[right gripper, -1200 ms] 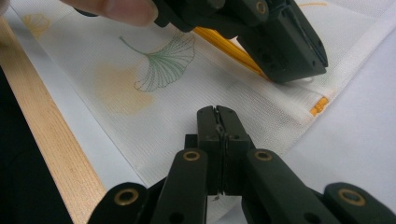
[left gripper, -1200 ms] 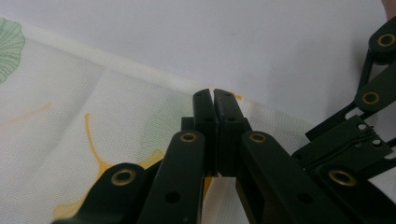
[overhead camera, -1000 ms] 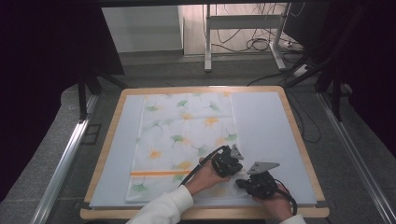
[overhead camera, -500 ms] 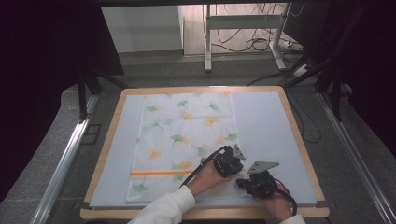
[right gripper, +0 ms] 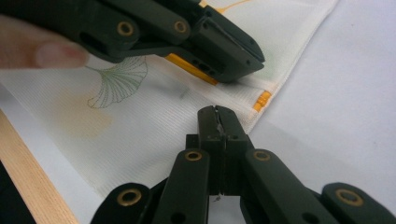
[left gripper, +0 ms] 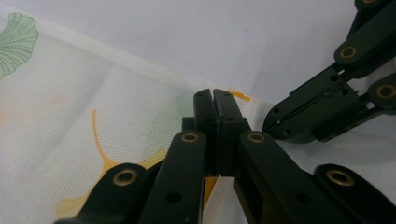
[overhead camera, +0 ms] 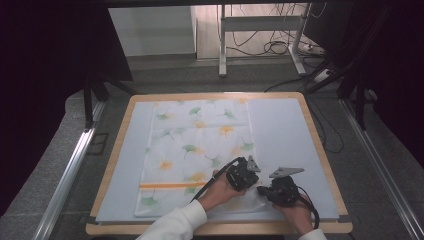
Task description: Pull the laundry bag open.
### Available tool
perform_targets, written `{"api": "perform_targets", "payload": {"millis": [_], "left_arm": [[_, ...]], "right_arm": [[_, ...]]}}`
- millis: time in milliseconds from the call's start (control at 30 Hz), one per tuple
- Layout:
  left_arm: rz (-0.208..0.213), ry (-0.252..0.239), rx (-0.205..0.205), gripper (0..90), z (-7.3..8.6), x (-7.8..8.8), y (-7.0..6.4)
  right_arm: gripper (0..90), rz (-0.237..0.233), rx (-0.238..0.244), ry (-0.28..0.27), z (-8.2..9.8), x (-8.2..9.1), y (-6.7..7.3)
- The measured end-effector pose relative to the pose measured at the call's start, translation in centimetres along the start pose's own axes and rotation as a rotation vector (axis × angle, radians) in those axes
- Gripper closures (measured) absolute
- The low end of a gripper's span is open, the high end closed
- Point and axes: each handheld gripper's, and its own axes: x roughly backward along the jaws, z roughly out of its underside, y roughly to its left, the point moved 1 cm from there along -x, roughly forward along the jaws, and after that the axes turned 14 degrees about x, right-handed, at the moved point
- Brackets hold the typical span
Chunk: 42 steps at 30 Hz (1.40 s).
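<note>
A white cloth [overhead camera: 200, 145] printed with green and orange ginkgo leaves lies flat on the pale blue mat [overhead camera: 285, 130]. An orange stripe [overhead camera: 165, 185] crosses its near end. Both grippers meet at the cloth's near right corner. My left gripper [overhead camera: 251, 187] is shut, its jaws pinching the cloth [left gripper: 93, 93] along the stripe by the edge [left gripper: 213, 93]. My right gripper [overhead camera: 261, 191] is also shut, with a thin sliver of cloth edge caught between its tips [right gripper: 215, 112]. The left gripper [right gripper: 254, 58] lies just beyond it, tips almost touching.
The mat sits on a wood-rimmed table [overhead camera: 320, 150], whose near edge [right gripper: 32, 177] is close to the hands. Bare mat lies to the right of the cloth. Beyond the table are a metal stand [overhead camera: 260, 25] and floor cables [overhead camera: 280, 47].
</note>
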Motion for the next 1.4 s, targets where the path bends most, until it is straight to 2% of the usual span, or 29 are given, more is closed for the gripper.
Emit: {"api": "perform_targets", "payload": {"millis": [133, 267, 533, 667, 800, 900, 967, 1133, 1400], "left_arm": [[-0.008, 0.002, -0.01, 90.0, 0.2, 0.2, 0.0], [-0.02, 0.008, -0.017, 90.0, 0.3, 0.3, 0.1], [-0.012, 0.01, -0.001, 90.0, 0.8, 0.8, 0.6], [-0.023, 0.011, -0.011, 90.0, 0.9, 1.0, 0.6], [-0.017, 0.021, -0.013, 90.0, 1.1, 1.3, 0.9], [-0.017, 0.008, -0.001, 90.0, 1.4, 1.5, 0.9], [-0.024, 0.007, -0.009, 90.0, 1.6, 1.6, 0.9], [-0.007, 0.002, 0.008, 90.0, 1.9, 1.9, 1.2], [-0.005, 0.0, 0.01, 90.0, 1.9, 1.8, 1.2]], "right_arm": [[89.6, -0.01, -0.039, 0.001, 0.0, 0.0, -0.1], [89.7, -0.02, -0.048, 0.001, 0.0, 0.0, -0.2], [89.7, -0.027, -0.042, -0.006, 0.1, 0.0, -0.3], [89.6, -0.026, -0.04, -0.006, 0.1, 0.0, -0.3], [89.7, -0.031, -0.044, -0.005, 0.1, 0.0, -0.4], [89.6, -0.031, -0.046, -0.004, 0.1, 0.0, -0.4], [89.7, -0.029, -0.045, -0.005, 0.1, 0.0, -0.4], [89.6, -0.028, -0.044, -0.008, 0.2, 0.0, -0.3], [89.5, -0.033, -0.052, -0.011, 0.1, 0.0, -0.4]]}}
